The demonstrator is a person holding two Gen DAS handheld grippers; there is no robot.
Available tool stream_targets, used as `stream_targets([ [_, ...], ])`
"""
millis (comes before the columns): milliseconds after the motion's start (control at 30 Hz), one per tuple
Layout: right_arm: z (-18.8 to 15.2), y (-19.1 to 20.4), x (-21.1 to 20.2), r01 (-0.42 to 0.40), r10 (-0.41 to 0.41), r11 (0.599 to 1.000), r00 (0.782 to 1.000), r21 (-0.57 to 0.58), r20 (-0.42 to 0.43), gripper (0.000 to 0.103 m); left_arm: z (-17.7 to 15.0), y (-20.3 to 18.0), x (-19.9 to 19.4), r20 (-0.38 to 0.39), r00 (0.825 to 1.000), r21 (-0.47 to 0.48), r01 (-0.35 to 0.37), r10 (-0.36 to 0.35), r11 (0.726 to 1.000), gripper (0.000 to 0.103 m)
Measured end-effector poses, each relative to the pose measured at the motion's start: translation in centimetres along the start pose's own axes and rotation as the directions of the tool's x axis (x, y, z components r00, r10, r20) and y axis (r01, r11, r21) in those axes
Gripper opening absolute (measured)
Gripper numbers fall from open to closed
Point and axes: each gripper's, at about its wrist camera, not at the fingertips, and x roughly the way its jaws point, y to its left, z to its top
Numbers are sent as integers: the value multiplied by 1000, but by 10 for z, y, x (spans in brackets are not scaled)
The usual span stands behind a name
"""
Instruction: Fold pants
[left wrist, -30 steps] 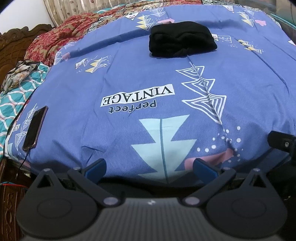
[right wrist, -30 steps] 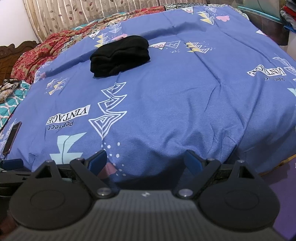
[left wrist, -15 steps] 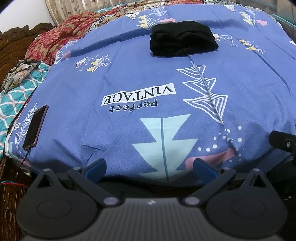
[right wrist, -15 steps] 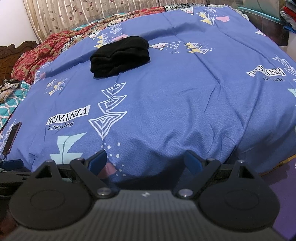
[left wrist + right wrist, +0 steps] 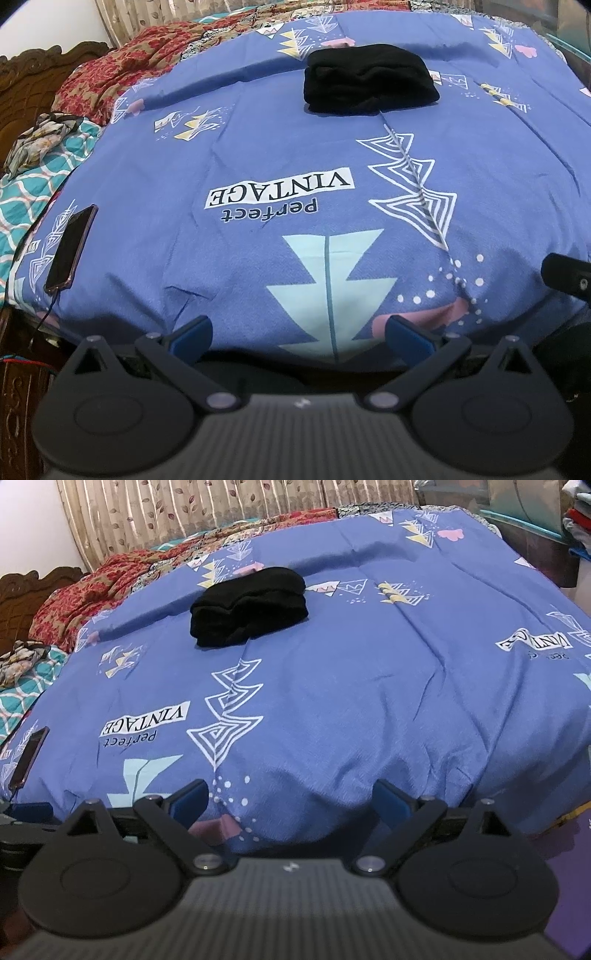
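A wide bed (image 5: 258,158) under a blue patterned sheet fills both views, curtains at the far side, a phone (image 5: 70,249) lying near its left edge. The black pants (image 5: 369,84) sit as a compact folded bundle at the far middle of the bed, long axis running left to right, well apart from both grippers and looking about done. The left gripper (image 5: 301,332) points almost straight at them and seems slightly nearer, while the right gripper (image 5: 291,797) has them ahead and to its left; both hang at the near edge, jaws spread wide, gripping nothing.
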Motion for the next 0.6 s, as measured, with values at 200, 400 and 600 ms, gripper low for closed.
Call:
stream_targets([
  [200,4,2,-5,10,-10,1000,1000,-3,28,97,3,4,-4,2,1000,-16,11,-11,1000,103],
  [400,22,8,-13,5,-2,999,998,-38,66,97,17,6,-12,31,999,-23,14,-13,1000,103],
  [600,43,12,-18,0,6,999,994,-51,110,98,41,8,-18,68,997,-34,45,-43,998,103],
])
